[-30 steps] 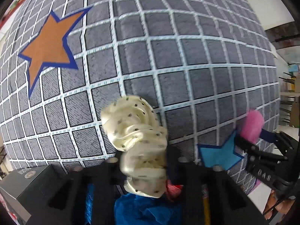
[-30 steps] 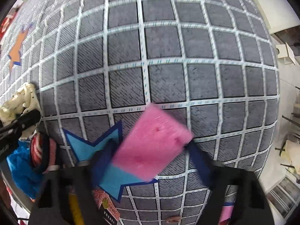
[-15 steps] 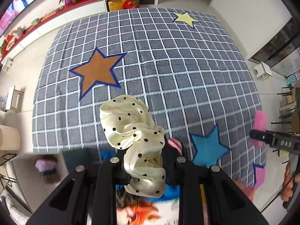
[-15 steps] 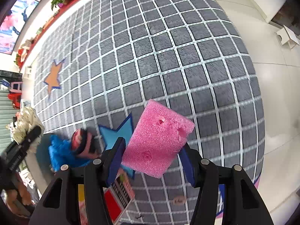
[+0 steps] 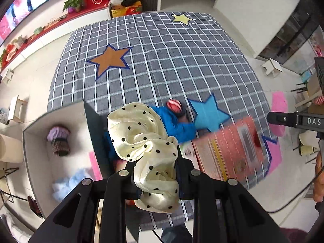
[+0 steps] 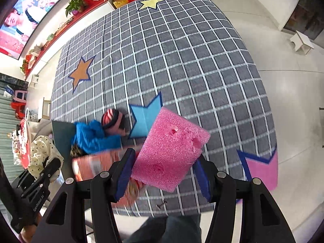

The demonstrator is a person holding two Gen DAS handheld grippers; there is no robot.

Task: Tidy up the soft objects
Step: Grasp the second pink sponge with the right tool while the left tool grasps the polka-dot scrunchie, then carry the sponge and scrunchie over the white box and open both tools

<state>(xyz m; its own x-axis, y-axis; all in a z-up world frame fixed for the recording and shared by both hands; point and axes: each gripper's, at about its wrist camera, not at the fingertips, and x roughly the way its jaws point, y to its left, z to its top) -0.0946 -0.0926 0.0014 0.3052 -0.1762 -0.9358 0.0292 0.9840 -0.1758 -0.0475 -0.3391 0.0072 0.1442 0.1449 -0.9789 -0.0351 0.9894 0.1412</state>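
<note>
A cream polka-dot scrunchie (image 5: 139, 129) bulges out of my left gripper (image 5: 157, 162), which is shut on it high above the grey checked rug (image 5: 162, 60). My right gripper (image 6: 164, 162) is shut on a pink foam sponge (image 6: 170, 147), squeezed between its blue pads, also well above the rug. In the left wrist view the right gripper (image 5: 293, 119) and the sponge (image 5: 279, 109) sit at the right edge. On the rug below lie a blue fuzzy cloth (image 6: 95, 137) and a red-and-white striped knit piece (image 6: 110, 117).
An open box (image 5: 26, 141) at the lower left holds a purple knit hat (image 5: 58, 139) and a pale blue fluffy thing (image 5: 64, 186). A blurred orange packet (image 5: 228, 147) lies by the rug's near edge. A white stool (image 6: 301, 42) stands on the floor beyond the rug.
Both grippers have risen from just above the rug, each keeping its hold. The whole rug, the open box and the room now show.
</note>
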